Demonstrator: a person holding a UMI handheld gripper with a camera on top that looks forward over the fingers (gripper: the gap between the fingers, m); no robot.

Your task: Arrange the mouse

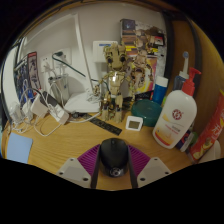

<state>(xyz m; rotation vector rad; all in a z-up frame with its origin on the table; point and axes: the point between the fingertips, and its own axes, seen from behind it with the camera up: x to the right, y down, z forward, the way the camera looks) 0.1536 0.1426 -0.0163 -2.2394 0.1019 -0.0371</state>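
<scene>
The claw [114, 168] grips the black mouse [114, 155] between both purple pads. Beyond the mouse, a figurine [114, 75] stands on the wooden worktop [70, 138].

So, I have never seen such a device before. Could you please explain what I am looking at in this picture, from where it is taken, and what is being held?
There is no robot here. A person carries a hand-held gripper with two fingers, and the camera rides on it, looking forward along them. The purple pads at the bottom are the fingers' inner faces.

Between them sits a black computer mouse. The fingers appear to press on both of its sides, so it looks gripped.

Beyond lies a wooden desk. On it stand a small tree-like figurine, a white pump bottle with a red label, a teal tub, a small white cube and a black remote. Beside the figurine there are white cables and plugs.
</scene>
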